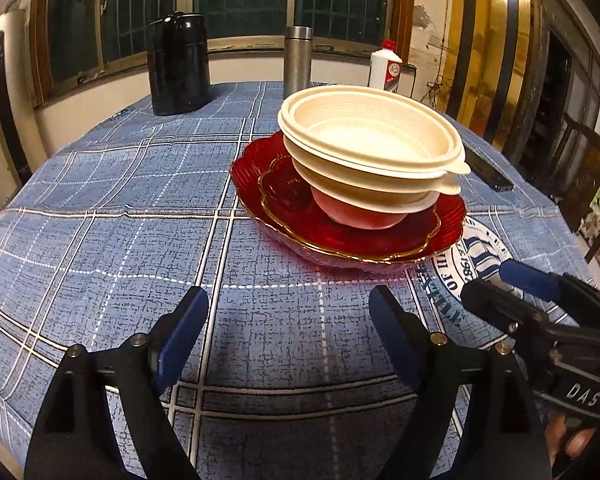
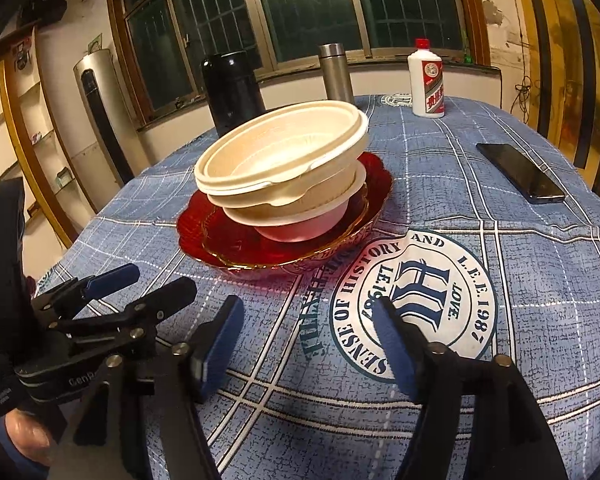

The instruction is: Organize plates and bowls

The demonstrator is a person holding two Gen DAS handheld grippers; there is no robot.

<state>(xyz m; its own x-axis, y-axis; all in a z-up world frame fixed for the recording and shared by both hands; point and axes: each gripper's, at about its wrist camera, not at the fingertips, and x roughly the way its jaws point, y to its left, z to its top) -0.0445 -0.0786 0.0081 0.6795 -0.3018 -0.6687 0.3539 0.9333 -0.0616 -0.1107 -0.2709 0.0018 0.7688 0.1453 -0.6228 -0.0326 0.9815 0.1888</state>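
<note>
Both our left claw and right claw spread empty, the bowl stack just beyond, nearer our left.

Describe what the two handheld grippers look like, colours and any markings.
The left gripper and the right gripper are alike: black angular frames with round silver pivot bolts, each finger lined with a blue pad. White lettering marks their bodies. No cables or sleeves show.
</note>
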